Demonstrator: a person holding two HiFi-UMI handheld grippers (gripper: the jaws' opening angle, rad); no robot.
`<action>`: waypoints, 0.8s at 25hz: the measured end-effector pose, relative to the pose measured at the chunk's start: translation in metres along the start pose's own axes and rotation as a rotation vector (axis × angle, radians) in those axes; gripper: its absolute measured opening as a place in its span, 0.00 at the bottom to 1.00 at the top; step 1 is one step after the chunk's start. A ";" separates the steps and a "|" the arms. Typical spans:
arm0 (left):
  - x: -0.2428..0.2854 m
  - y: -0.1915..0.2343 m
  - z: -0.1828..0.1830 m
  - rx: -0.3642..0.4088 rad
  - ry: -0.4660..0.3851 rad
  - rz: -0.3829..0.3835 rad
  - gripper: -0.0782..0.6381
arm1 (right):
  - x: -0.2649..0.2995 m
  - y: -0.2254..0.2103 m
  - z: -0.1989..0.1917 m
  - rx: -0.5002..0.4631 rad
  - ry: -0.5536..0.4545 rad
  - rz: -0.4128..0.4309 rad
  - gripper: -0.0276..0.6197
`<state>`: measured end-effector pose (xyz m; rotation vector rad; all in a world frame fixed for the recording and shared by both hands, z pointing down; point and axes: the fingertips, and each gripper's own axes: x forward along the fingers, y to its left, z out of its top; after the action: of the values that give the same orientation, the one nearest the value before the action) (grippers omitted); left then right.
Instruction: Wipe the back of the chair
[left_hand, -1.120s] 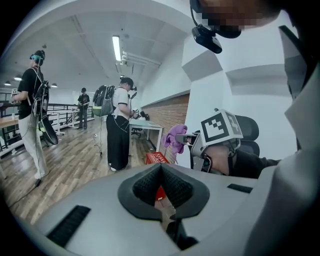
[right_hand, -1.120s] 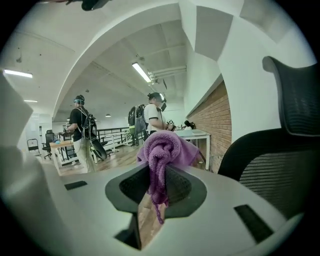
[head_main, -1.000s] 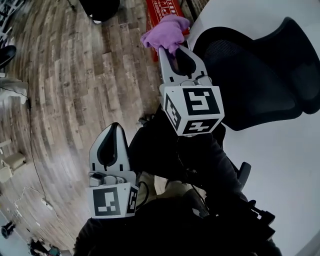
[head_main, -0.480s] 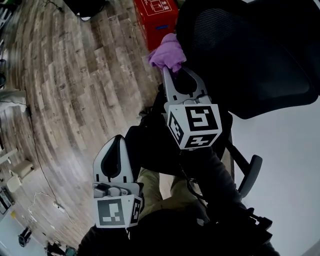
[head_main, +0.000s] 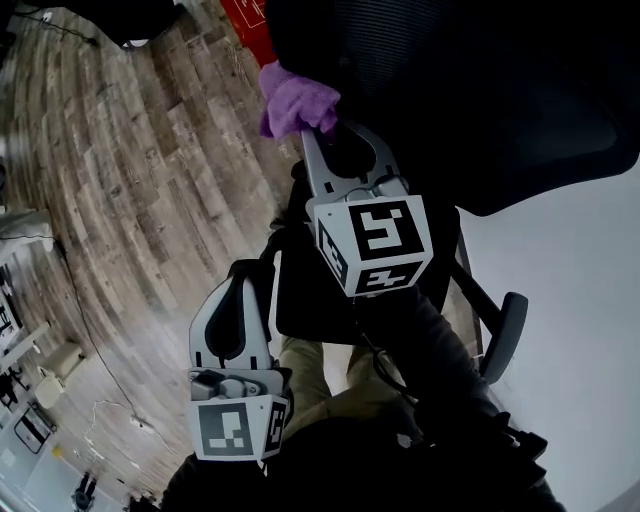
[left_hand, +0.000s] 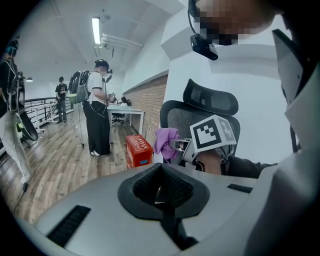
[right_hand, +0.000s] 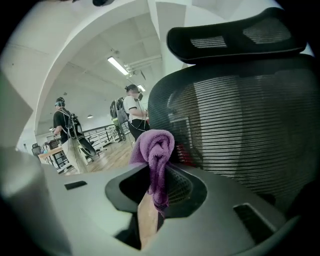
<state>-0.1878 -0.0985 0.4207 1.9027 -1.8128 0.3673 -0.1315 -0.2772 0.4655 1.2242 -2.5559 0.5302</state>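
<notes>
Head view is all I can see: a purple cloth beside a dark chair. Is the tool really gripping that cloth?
Observer: Yes. The right gripper view shows the right gripper shut on the purple cloth, which is bunched above its jaws.
Operator: Does the other tool hold anything?
Observer: No. The left gripper has its jaws together, with nothing between them.
Operator: Anyone else around?
Observer: Yes, a person in a white top stands past a red box on the wood floor.

Chair back (head_main: 480, 100) cut by top edge; red box (head_main: 243, 12) mostly hidden
</notes>
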 end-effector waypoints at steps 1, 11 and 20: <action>0.002 -0.005 0.000 0.005 0.002 -0.006 0.12 | -0.003 -0.006 0.001 0.004 -0.004 -0.006 0.15; 0.021 -0.074 -0.002 0.070 0.018 -0.108 0.12 | -0.048 -0.073 0.003 0.039 -0.047 -0.080 0.15; 0.031 -0.148 0.003 0.136 0.033 -0.212 0.12 | -0.104 -0.142 0.008 0.086 -0.078 -0.165 0.15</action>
<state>-0.0392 -0.1254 0.4105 2.1446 -1.5808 0.4544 0.0430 -0.2909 0.4487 1.4978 -2.4875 0.5712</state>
